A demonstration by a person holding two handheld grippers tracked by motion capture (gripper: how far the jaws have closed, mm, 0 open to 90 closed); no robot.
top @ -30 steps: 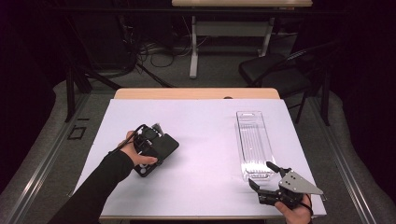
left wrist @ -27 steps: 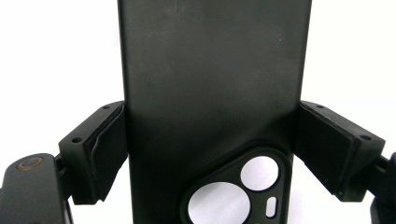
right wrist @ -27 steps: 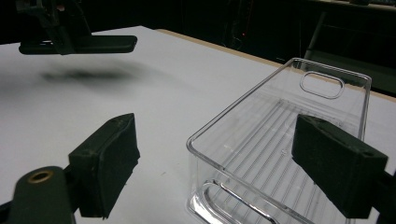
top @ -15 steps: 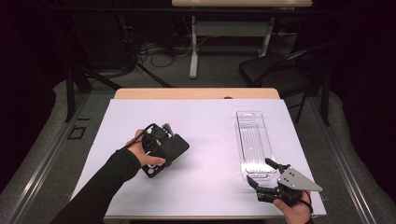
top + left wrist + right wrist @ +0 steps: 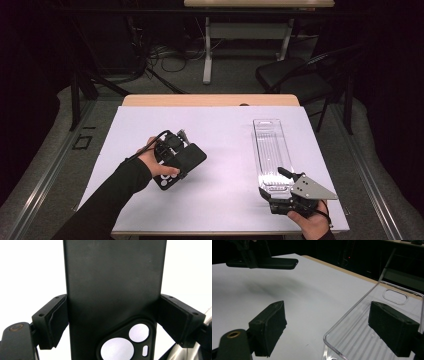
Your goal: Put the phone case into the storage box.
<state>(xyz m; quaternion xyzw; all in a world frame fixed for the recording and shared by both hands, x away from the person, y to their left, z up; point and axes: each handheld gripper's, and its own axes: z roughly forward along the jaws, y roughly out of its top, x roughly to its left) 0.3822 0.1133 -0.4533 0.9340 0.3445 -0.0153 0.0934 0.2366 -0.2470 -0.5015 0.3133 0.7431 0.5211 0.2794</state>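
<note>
Two tools work here: the left tool (image 5: 184,161) clamps a black phone case (image 5: 112,290), lifted for carrying. Near the desk's right edge, the right tool (image 5: 337,332) stands apart around the clear packaging tray (image 5: 367,340), likely to steady it.

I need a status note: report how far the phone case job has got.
Done: the left tongs have clamped the black phone case and hold it above the table. In hand: the right tongs, open, straddle the clear tray's near corner. Left: probably bringing case and tray together.

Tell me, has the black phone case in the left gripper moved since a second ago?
Yes. The black phone case, clamped in the left gripper, has shifted right, toward the clear plastic tray, which stayed put.
</note>
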